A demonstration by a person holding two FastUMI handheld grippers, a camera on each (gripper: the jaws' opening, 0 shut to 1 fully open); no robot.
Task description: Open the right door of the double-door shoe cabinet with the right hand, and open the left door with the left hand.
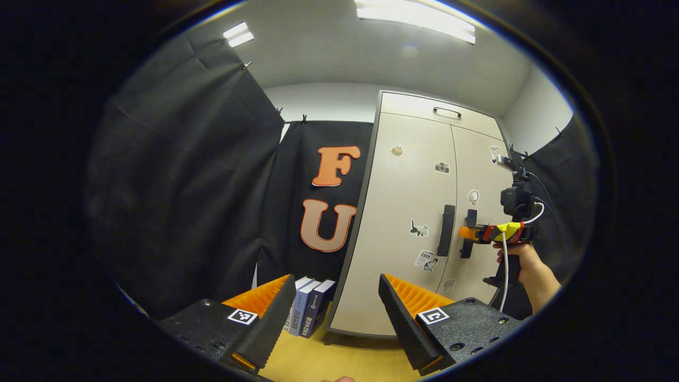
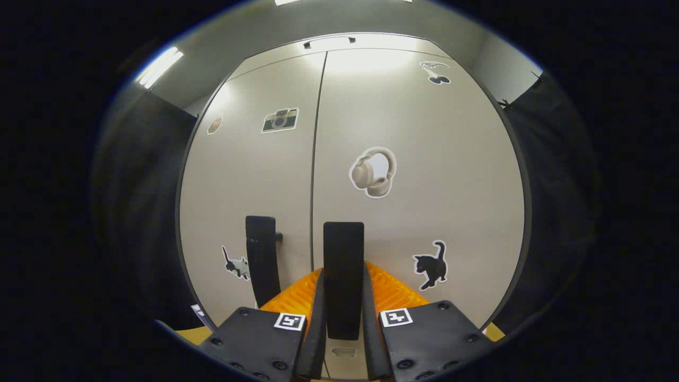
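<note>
Black right door handle (image 2: pixel 344 276) clamped by right hand-held gripper (image 2: pixel 344 318); left hand-held gripper (image 1: pixel 334 313) open, books (image 1: pixel 310 305) nearby.

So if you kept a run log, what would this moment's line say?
right gripper: shut on right door handle | left gripper: open, away from cabinet | left door handle: untouched | both doors: closed

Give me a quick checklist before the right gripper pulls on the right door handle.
1. Right gripper closed around the black vertical bar handle of the right door: ok.
2. Both beige cabinet doors closed: ok.
3. Left gripper open, ready for its turn: ok.
4. Left gripper at the black bar handle of the left door: not ok, well short.
5. Upright books beside the cabinet clear of the left door's swing: cannot tell.
</note>
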